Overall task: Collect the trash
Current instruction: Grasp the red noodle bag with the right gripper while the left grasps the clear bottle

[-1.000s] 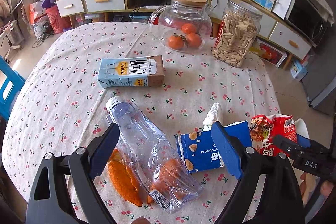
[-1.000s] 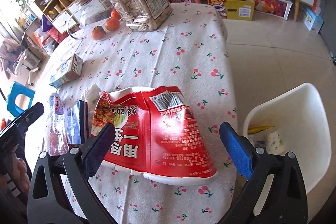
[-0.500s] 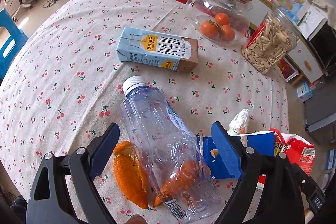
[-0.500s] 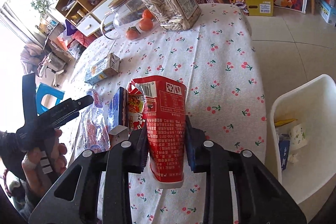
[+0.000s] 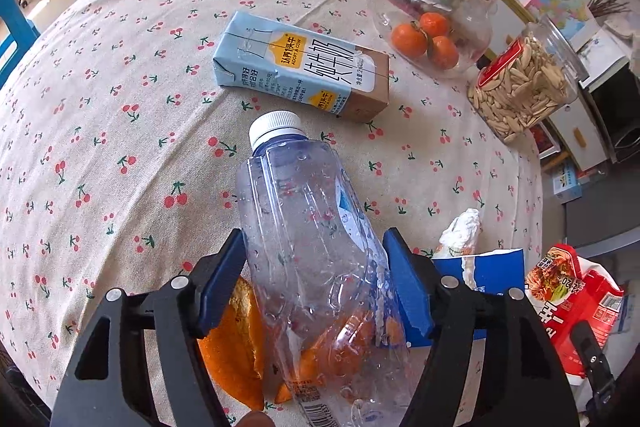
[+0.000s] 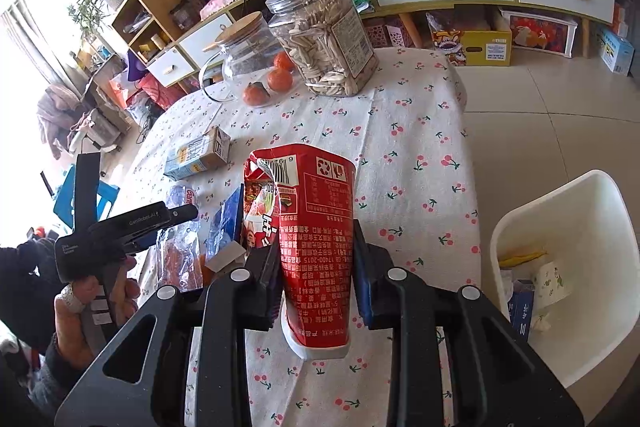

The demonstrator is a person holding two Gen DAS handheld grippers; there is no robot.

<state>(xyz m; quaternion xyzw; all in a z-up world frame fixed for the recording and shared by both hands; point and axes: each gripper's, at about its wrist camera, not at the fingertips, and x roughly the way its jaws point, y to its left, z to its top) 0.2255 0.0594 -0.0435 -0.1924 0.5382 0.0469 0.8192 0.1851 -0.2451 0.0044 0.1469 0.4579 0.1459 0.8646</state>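
The right gripper point(image 6: 316, 283) is clamped on a red snack bag point(image 6: 316, 223), squeezing it narrow and holding it up off the cherry-print tablecloth point(image 6: 420, 147), with a white bin point(image 6: 568, 267) just off the table edge to its right that already has some scraps in it. The left gripper point(image 5: 314, 279) sits around a crushed clear plastic bottle point(image 5: 312, 239) lying on the cloth, white cap pointing away. Its jaws have just been closing in, and both blue pads point(image 5: 220, 279) look right against the bottle's sides, though it's hard to say if they're really pressing yet. Orange peel point(image 5: 236, 343) lies under and beside the bottle, a blue biscuit packet point(image 5: 492, 275) just right of it, and a milk carton point(image 5: 300, 71) lies further back.
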